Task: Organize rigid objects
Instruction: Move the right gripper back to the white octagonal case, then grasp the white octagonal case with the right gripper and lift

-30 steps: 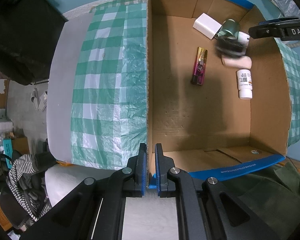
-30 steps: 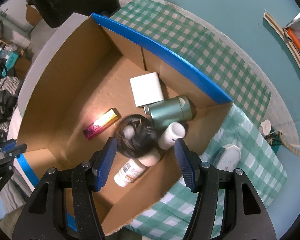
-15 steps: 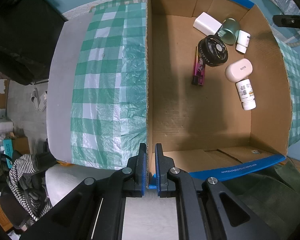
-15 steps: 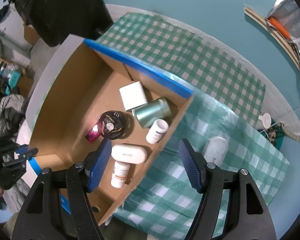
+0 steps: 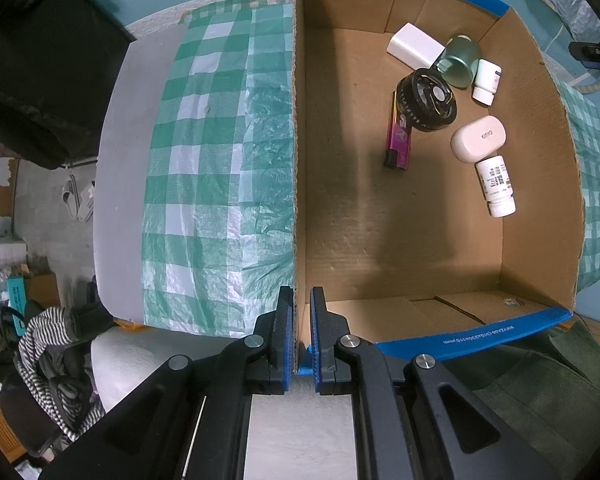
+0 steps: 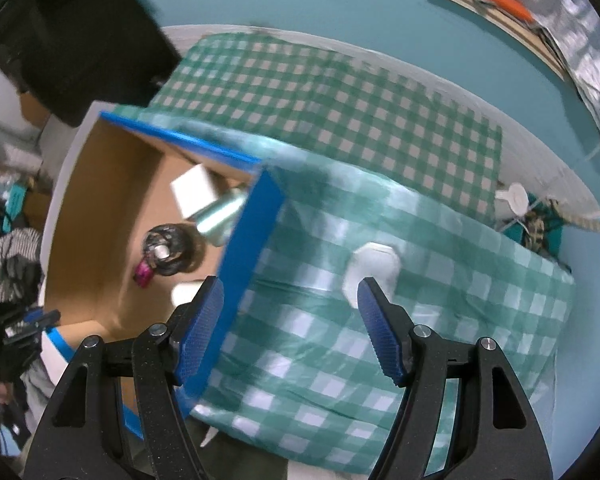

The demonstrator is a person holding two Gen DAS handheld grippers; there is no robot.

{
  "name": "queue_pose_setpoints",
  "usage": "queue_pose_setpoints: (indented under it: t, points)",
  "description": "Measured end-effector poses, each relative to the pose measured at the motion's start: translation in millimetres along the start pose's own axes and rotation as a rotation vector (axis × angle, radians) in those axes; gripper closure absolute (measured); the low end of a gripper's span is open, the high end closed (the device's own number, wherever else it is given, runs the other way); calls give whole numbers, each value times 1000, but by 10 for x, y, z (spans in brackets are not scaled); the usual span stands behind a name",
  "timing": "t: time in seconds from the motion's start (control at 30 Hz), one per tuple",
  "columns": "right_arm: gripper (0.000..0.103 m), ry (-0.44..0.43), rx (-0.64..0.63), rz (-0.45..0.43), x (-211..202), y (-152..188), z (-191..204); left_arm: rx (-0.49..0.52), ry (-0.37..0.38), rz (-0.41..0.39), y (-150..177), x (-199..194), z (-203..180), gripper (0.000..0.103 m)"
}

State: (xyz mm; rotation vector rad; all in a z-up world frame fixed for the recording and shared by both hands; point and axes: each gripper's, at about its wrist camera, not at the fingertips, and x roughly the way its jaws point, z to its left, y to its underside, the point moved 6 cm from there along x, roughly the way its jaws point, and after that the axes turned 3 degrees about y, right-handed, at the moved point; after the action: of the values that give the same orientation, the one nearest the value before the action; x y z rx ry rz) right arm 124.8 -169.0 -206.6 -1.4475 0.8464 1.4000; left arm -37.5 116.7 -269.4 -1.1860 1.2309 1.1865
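Note:
A cardboard box (image 5: 480,336) with blue-taped rims stands on a green checked cloth (image 5: 220,160). Inside lie a black round fan (image 5: 426,100), a magenta lighter (image 5: 398,136), a white block (image 5: 416,46), a green metal cup (image 5: 460,60), a small white bottle (image 5: 487,80), a white case (image 5: 478,138) and a labelled pill bottle (image 5: 496,184). My left gripper (image 5: 301,332) is shut on the box's near side wall. My right gripper (image 6: 290,286) is open and holds nothing, above the cloth just outside the box's right wall. A white flat object (image 6: 370,270) lies on the cloth beyond its right fingertip.
The cloth (image 6: 340,120) covers a grey table with a teal floor beyond its far edge. A rope and a small white piece (image 6: 514,196) lie past the cloth at the right. A striped garment (image 5: 52,332) hangs at the lower left.
The black fan has left the right gripper and come to rest in the box, against the lighter. The right gripper widened and swung out of the box, rightward over the cloth. The left gripper stayed still.

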Motion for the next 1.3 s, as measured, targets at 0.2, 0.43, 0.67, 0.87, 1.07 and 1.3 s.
queue_pose_setpoints:
  t: [0.2, 0.43, 0.67, 0.87, 1.07, 1.3]
  points:
    - [33, 10, 90, 59, 284, -5, -334, 1, -1, 0, 1, 2, 2, 95]
    - [33, 21, 159, 124, 634, -1, -571, -6, -1, 1, 10, 6, 8, 95]
    - [33, 23, 180, 146, 845, -21, -660, -12, 2, 2, 13, 16, 17, 95]
    - [33, 46, 175, 164, 1016, -15, -678, -16, 2, 4, 13, 20, 28, 95]
    - [33, 56, 177, 182, 1158, 53, -706, -22, 4, 4, 16, 19, 41, 95]
    - [35, 47, 198, 168, 1204, 60, -741, -25, 0, 8, 23, 19, 56, 95]
